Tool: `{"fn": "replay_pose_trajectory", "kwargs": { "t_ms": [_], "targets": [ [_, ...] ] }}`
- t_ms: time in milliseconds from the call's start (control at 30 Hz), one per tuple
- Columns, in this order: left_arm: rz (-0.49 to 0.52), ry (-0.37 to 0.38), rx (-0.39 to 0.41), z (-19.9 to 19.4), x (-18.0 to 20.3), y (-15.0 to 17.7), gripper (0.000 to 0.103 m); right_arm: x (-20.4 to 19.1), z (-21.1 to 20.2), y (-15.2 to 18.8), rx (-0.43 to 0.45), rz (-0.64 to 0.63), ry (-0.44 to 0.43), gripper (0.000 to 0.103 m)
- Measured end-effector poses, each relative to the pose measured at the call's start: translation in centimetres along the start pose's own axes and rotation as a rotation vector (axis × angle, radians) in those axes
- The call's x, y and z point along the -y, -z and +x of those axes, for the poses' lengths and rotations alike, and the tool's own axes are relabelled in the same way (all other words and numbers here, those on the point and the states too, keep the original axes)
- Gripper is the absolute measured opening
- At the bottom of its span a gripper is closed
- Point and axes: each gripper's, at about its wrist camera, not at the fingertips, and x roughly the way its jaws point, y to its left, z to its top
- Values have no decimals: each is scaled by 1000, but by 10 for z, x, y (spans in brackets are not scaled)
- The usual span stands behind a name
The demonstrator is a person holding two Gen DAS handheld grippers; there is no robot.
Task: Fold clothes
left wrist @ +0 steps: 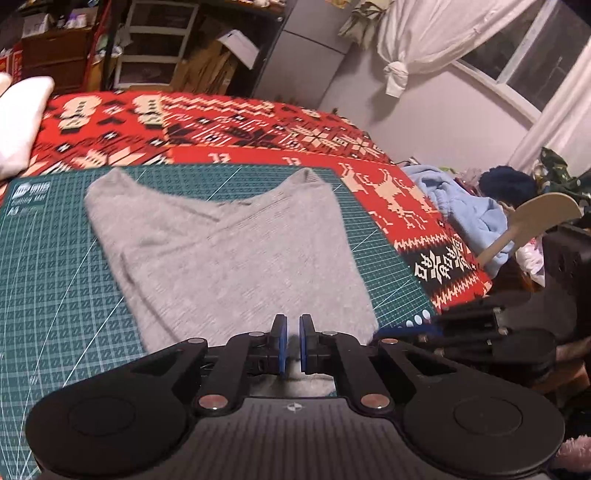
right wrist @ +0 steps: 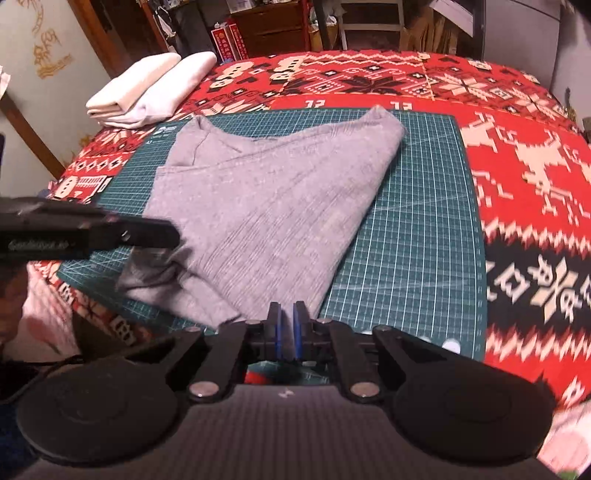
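We're in somebody's home here, a lived-in bedroom or spare room by the look of it. A red patterned blanket (left wrist: 258, 125) with snowflakes and reindeer covers the work surface, and a green cutting mat (right wrist: 406, 229) lies on top of it. White curtains (left wrist: 413, 40) are knotted back beside a window (left wrist: 532, 55), wooden drawers (right wrist: 269, 26) and stacked cardboard (left wrist: 210, 66) crowd the back wall, and loose clothes (left wrist: 465, 206) pile up at the side.
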Motion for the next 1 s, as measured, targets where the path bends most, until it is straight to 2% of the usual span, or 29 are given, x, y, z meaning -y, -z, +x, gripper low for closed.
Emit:
{"fn": "replay_pose_trajectory", "kwargs": {
  "t_ms": [100, 233, 367, 500, 567, 700, 800, 1000],
  "targets": [
    [2, 6, -21, 8, 2, -1, 6, 2, -5, 0, -3, 13, -9, 7],
    [-9, 44, -12, 18, 4, -11, 6, 3, -9, -22, 77, 11, -13, 7],
    [-30, 56, -19, 37, 4, -19, 6, -6, 8, -54, 159, -23, -14, 7],
    [-45, 41, -42, 48, 2, -11, 6, -13, 34, -58, 119, -104, 27, 7],
    [-46, 57, -27, 48, -2, -6, 6, -11, 34, -52, 132, -115, 23, 7],
    [-83, 89, -29, 48, -13, -5, 6, -5, 19, -48, 100, -58, -1, 7],
    [-80, 95, -32, 49, -13, -5, 6, -3, 19, -27, 21, -51, 15, 7],
    [-107, 125, -33, 50, -20, -5, 6, 2, 2, -3, 5, 5, -11, 7]
  ]
}}
